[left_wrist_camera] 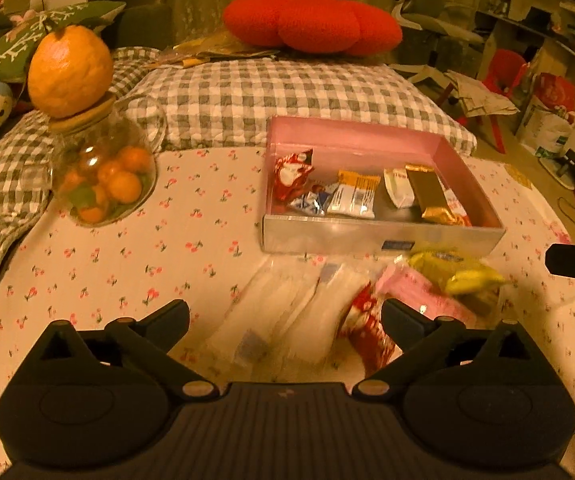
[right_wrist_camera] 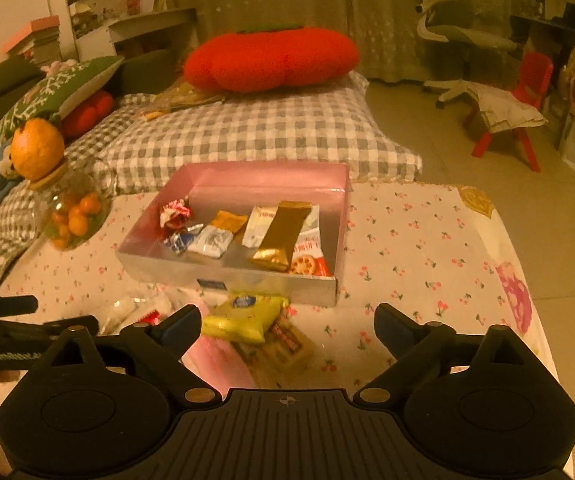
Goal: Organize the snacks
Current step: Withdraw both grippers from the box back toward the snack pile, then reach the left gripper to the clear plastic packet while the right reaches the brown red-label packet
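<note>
Both the left gripper [left_wrist_camera: 285, 316] and the right gripper [right_wrist_camera: 287, 322] are spread wide and hold nothing. The box [left_wrist_camera: 383, 236] holds several snacks; more lie loose in a pile [left_wrist_camera: 327, 312] just in front of it. The wrappers overlap, so a grab may snag two at once, or slip on the slick yellow pack [right_wrist_camera: 247, 316].

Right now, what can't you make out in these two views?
- Loose snack pile: blurred in the left wrist view, wrapper print unreadable.
- Pink packet: right wrist view, partly hidden by the right gripper.
- Biscuit pack in the box: mostly under the gold bar.
- Box label: too small.
</note>
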Available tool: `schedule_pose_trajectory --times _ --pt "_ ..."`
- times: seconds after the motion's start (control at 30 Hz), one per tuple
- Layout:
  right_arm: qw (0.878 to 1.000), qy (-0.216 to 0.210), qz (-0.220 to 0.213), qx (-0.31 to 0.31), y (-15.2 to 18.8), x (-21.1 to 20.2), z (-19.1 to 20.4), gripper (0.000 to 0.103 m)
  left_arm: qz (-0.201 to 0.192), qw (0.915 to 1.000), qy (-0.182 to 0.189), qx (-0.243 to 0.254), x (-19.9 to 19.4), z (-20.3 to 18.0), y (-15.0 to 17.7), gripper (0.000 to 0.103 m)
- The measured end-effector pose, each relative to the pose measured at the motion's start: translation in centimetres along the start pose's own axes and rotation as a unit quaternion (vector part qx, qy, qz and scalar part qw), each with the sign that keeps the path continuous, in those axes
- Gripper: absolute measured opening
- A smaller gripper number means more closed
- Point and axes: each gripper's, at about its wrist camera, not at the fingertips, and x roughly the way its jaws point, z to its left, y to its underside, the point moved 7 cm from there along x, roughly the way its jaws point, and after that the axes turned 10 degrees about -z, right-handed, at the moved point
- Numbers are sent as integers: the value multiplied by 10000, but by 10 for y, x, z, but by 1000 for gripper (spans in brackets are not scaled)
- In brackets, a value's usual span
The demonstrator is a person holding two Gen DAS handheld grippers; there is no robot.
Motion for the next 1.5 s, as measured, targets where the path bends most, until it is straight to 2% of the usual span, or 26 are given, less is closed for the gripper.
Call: schedule_pose_trajectory --times 0.2,0.4,0.57,0.7,0.83,1.0,1.2,1.27,1.33,1.5 --pt "9996 104 -79 -238 19 -5 0 97 -154 9999 23 -16 -7 5 16 102" --pt "9983 104 -112 -567 31 -8 7 97 -128 9998 74 -157 -6 16 29 102" --pt "9957 57 -66 -922 48 -2 12 97 -247 9993 277 -54 3 20 35 102" --pt "9920 45 -10 -1260 60 4 14 97 -316 9985 387 210 18 21 38 102" --pt "9912 36 98 -1319 65 10 10 97 -205 9980 484 357 31 24 39 102" --pt "9916 52 199 -1274 66 22 5 97 -127 9971 751 35 34 28 31 94" --pt "9951 58 325 -934 62 38 -7 97 -135 9950 959 -252 29 32 21 91" --pt "9961 130 354 -794 61 45 -12 97 -113 9956 888 -280 31 34 19 90" --pt "9966 185 413 -692 59 53 -17 97 -77 9972 721 -193 36 37 18 85" --pt "9964 199 545 -625 59 68 -20 97 166 9984 525 -127 49 43 21 68"
